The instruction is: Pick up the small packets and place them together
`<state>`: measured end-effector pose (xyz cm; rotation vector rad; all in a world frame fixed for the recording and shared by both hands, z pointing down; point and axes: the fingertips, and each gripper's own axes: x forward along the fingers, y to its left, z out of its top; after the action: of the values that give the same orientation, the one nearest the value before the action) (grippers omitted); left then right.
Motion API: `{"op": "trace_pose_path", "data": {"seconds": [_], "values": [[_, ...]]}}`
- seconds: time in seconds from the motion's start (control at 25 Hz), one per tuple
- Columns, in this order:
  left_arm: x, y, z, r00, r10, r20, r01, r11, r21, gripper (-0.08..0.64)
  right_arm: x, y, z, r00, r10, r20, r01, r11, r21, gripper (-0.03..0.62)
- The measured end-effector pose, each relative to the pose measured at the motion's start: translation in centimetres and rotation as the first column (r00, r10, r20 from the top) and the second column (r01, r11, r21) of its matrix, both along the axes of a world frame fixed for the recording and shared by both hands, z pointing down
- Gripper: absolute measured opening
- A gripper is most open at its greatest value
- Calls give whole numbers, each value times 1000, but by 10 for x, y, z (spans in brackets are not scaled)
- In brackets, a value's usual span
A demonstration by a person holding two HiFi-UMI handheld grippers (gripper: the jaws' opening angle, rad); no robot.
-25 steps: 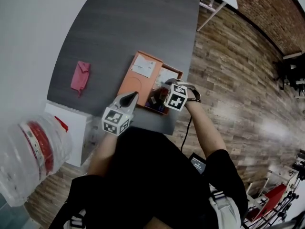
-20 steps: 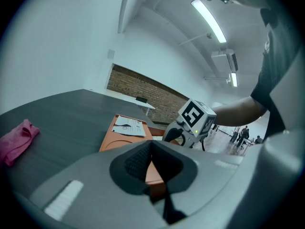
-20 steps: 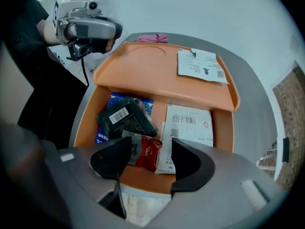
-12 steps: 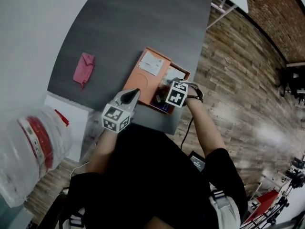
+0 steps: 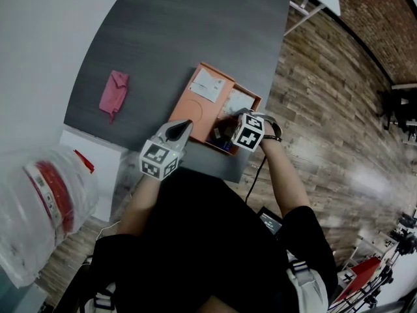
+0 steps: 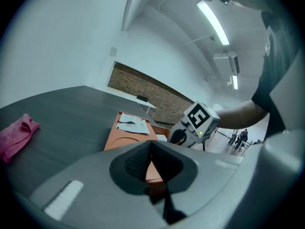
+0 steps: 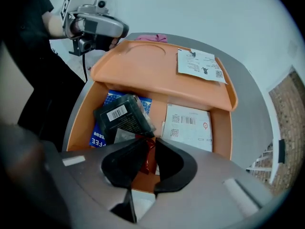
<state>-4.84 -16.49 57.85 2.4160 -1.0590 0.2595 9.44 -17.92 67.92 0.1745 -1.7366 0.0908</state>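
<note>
Right claw [image 7: 148, 142] was closing, tips pinching only the edge of red packet [image 7: 148, 158] inside orange box [image 7: 143, 73]. Black packet [image 7: 121, 116] sat just ahead-left of tips. Thin bite: might've slipped on lift, or snagged the black one. Left claw [image 6: 150, 143] was shut, empty, hovering beside box.

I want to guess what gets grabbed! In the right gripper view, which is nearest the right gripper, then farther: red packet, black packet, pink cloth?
The right gripper is closing its jaws.
1. red packet: between the jaws.
2. black packet: just ahead, left, in the box.
3. pink cloth: far beyond the lid.
</note>
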Motion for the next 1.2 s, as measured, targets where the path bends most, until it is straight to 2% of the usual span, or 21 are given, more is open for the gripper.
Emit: {"op": "trace_pose_path", "data": {"seconds": [0.36,0.68,0.92,1.12,1.2], "values": [[7,-3,-4,999,33,8,-34,999,17,0,-5,2,-27,998,26,65,-28,999,23,46],[17,-1,-8,998,61,21,-62,998,33,0,-13,-2,-65,989,30,145,-48,992,118,43],[12,-1,-11,999,41,30,-43,998,47,0,-31,-11,-95,980,-3,197,-35,981,189,43],[1,-3,-18,999,0,33,-2,998,67,0,-58,-20,-118,952,5,306,-59,984,167,43],[-4,-2,-20,999,-22,36,19,997,70,0,-70,-24,-124,948,-17,318,-41,984,172,43]]}}
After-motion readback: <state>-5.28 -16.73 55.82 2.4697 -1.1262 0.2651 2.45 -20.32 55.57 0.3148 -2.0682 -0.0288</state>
